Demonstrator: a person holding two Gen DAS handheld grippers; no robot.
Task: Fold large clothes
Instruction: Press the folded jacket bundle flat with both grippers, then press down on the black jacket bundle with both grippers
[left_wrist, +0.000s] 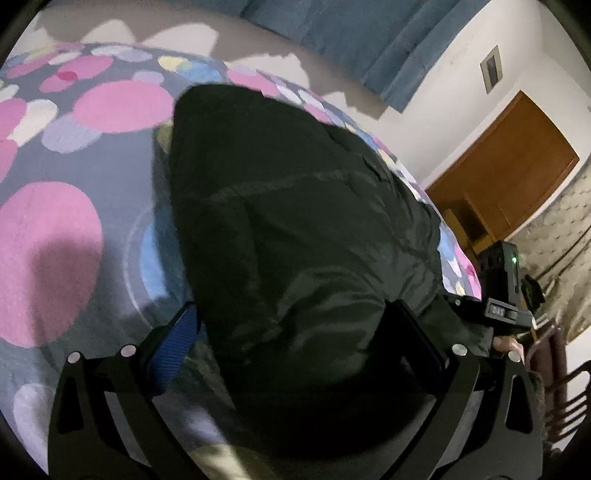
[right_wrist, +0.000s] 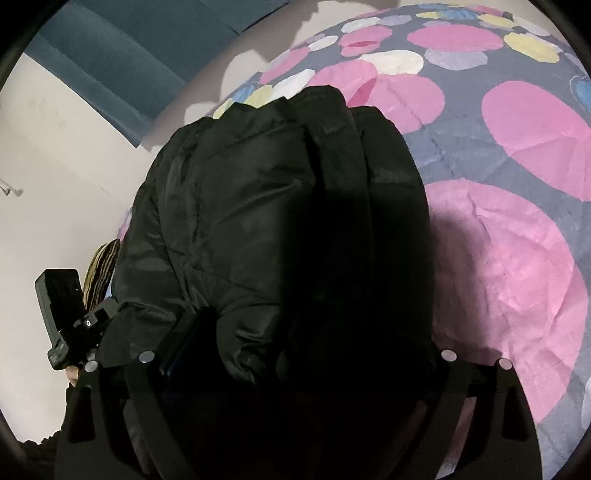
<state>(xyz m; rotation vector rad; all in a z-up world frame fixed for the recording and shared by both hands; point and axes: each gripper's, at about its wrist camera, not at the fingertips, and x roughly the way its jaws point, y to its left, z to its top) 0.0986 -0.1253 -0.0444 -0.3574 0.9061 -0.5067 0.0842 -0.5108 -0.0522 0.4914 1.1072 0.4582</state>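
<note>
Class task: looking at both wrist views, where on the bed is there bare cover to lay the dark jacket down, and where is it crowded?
Bare bedspread lies left of the dark jacket in the left view, out to the bed's far edge. The right view shows open cover right of the jacket. It is crowded where the left gripper and right gripper bracket the jacket.

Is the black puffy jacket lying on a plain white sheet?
No, the black puffy jacket lies on a grey bedspread covered in big pink, white and yellow circles.
</note>
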